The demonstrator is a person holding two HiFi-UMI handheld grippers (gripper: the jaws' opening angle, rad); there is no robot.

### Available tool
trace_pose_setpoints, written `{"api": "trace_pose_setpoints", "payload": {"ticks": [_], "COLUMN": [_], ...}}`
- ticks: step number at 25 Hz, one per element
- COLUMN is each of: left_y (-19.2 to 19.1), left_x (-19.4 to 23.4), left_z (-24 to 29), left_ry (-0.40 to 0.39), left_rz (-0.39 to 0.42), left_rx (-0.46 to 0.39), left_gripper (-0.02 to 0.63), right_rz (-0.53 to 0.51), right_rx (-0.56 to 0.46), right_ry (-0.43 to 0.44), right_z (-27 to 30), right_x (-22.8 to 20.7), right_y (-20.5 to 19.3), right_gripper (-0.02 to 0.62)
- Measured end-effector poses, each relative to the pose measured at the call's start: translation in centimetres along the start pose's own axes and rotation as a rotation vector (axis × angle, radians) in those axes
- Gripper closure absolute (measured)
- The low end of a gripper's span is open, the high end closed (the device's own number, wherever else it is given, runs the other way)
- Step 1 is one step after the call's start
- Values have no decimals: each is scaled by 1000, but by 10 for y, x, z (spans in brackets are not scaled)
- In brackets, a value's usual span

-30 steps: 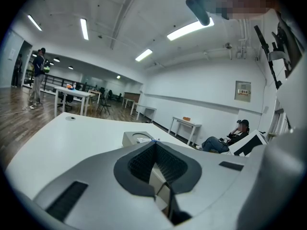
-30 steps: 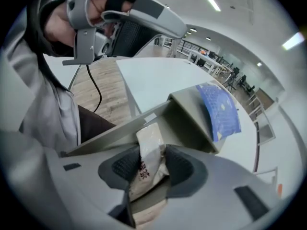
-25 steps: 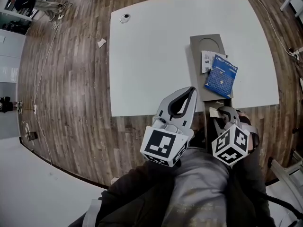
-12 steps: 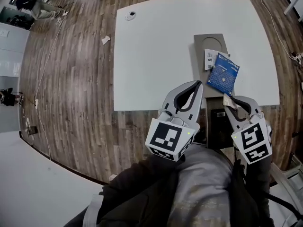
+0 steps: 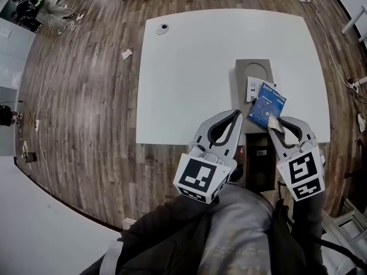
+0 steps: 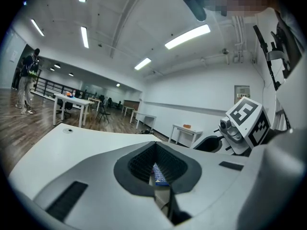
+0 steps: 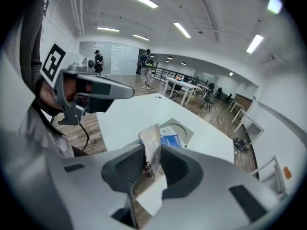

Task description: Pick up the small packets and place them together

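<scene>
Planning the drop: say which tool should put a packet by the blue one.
Right. The right tool grips a small packet just beside the blue packet; the left tool is shut, empty.

The white rectangular counter (image 5: 189,73) is bare across its left half and along its far edge, apart from a small round white object (image 5: 164,28) by the far left corner, so passage there is wide. Right of the middle, a flat grey board with a round recess (image 5: 242,96) runs to the near edge. A blue square drip-coffee packet (image 5: 266,105) overlapping a white packet (image 5: 252,85) covers its right side. A bare strip lies between board and right edge. At the near edge the left gripper (image 5: 235,114), jaws together, crowds the board's left side. The right gripper (image 5: 279,125), jaws pinching a small translucent packet (image 7: 151,143), hangs just beside the blue packet. A black box (image 5: 259,162) sits below the edge between them.
</scene>
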State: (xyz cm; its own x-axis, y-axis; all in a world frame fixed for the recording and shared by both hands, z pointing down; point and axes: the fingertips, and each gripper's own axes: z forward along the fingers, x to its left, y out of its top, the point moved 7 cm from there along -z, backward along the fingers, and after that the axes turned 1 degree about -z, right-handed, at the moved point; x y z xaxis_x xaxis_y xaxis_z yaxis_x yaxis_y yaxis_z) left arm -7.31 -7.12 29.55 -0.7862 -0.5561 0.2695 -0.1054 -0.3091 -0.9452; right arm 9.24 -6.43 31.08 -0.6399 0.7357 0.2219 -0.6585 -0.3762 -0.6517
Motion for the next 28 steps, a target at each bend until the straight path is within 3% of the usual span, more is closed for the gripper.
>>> {"api": "trace_pose_setpoints", "payload": {"ticks": [9,14,23,28], "left_y": [-6,-14,-22,-21], "left_x": [32,44,58,57], "left_z": [5,14,15,13], "left_ry": [25,22,24,26], "left_rz": [-38,-52,-75,-59], "left_rx": [61,96,129,114], "left_gripper": [603,603,603,603], "right_rz": [-70,-51,6,6], "right_rx": [28,47,24,-26], "right_ry": [-83,-66,29,6], "right_z": [51,75,95,91], "right_x": [-49,-61,-52,-51], "right_y": [35,37,38,45], "right_gripper": [491,489,350,341]}}
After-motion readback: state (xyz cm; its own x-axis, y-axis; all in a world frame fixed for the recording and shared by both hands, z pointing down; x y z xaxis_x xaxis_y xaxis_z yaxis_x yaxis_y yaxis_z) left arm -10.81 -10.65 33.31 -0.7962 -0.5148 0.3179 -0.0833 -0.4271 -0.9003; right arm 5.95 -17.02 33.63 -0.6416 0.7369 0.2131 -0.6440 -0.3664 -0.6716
